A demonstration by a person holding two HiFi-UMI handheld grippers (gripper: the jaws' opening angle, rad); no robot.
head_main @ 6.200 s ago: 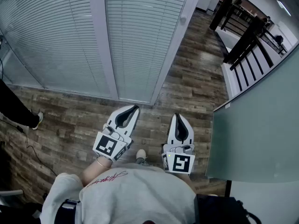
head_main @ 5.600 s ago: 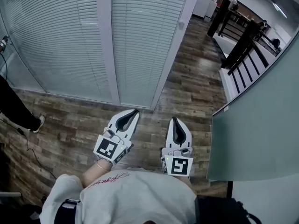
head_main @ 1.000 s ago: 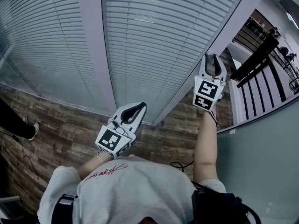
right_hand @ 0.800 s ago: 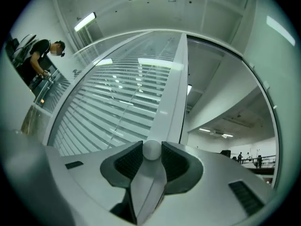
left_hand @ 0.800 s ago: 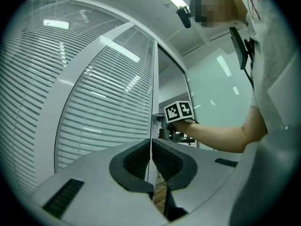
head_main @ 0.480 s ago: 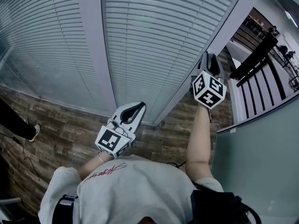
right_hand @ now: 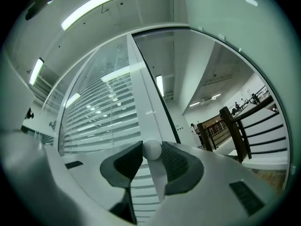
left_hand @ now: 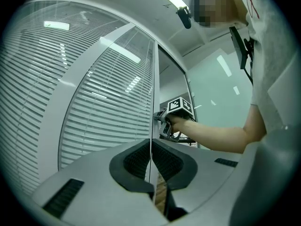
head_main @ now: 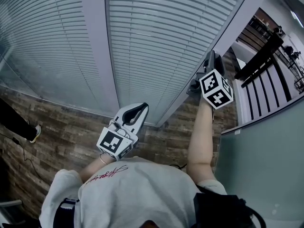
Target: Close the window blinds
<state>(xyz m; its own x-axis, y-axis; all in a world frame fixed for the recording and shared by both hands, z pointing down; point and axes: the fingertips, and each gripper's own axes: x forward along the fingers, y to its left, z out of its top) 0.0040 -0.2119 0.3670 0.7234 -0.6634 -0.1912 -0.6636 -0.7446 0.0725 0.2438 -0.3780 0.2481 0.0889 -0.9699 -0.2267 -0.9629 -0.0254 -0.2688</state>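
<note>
The small white knob (right_hand: 152, 149) on the frame (head_main: 235, 23) beside the window blinds (head_main: 156, 42) is clamped by the right gripper (head_main: 211, 57). The left gripper (head_main: 135, 109) is held low, jaws drawn together, nothing gripped.

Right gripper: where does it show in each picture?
Head view: right gripper, right of centre, tip at the frame.
Left gripper view: right gripper, small, at centre, against the frame.
Right gripper view: its fingers fill the bottom, shut on a knob.
Shared landmark: the white frame beside the blinds.
</note>
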